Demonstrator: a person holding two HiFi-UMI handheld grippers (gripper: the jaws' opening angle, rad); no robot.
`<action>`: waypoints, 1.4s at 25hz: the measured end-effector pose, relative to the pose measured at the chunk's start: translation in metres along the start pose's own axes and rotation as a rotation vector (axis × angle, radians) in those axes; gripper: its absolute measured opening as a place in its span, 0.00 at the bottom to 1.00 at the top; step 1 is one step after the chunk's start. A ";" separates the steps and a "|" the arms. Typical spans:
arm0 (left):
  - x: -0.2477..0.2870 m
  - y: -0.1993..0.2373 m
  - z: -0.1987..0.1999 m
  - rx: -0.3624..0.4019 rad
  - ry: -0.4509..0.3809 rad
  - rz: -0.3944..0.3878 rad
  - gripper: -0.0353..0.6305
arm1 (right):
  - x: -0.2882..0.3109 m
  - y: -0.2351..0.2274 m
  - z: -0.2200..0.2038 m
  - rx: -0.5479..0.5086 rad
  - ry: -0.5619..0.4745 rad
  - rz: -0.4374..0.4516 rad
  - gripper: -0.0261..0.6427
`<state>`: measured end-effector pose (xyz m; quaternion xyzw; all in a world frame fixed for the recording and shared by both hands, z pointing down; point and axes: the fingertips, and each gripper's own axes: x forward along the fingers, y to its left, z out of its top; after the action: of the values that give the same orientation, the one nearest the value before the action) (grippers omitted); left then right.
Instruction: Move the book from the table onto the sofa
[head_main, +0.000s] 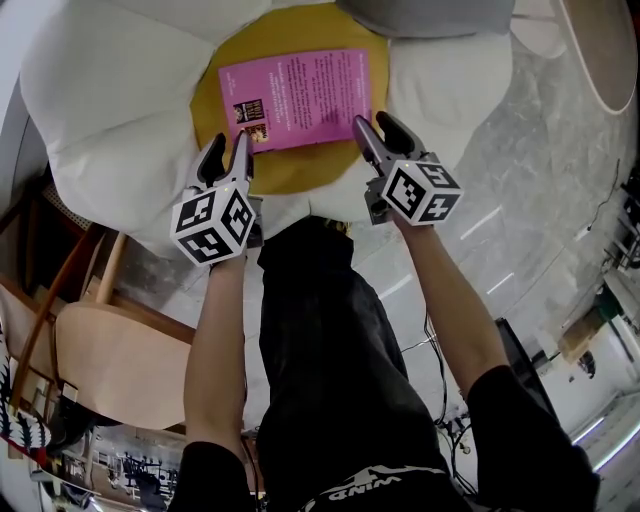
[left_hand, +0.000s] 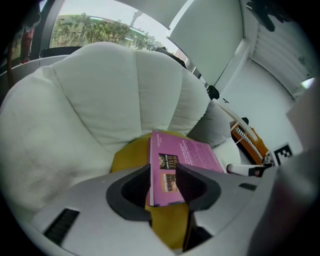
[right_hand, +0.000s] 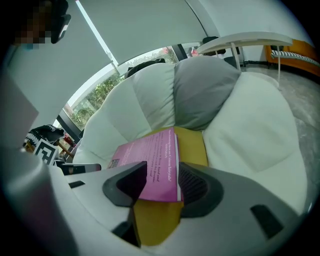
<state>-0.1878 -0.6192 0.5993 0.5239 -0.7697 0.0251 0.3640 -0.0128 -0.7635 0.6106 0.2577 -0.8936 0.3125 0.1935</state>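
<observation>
Left gripper (head_main: 230, 145) and right gripper (head_main: 372, 122) both stand part-open and grip nothing. Each straddles a near corner of the pink book (head_main: 300, 95), which lies flat on the yellow cushion (head_main: 290, 172) of the sofa (head_main: 110, 90). Best pull straight back, I'd say, so no jaw drags it.

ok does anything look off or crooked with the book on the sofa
Nothing stands out. The book lies flat and closed on the yellow cushion in the middle of the sofa, only slightly turned, with no creases showing. The left gripper and right gripper sit open at its near corners.
</observation>
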 end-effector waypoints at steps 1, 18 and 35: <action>-0.002 -0.002 0.003 0.001 -0.003 0.002 0.30 | -0.002 0.001 0.003 0.000 -0.002 0.003 0.33; -0.096 -0.095 0.062 0.017 -0.024 -0.106 0.10 | -0.081 0.123 0.052 -0.059 -0.009 0.148 0.07; -0.304 -0.227 0.174 0.056 -0.069 -0.197 0.07 | -0.289 0.241 0.174 -0.063 -0.045 0.242 0.04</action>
<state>-0.0366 -0.5552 0.2155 0.6077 -0.7255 -0.0075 0.3230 0.0443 -0.6181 0.2266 0.1490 -0.9316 0.2995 0.1421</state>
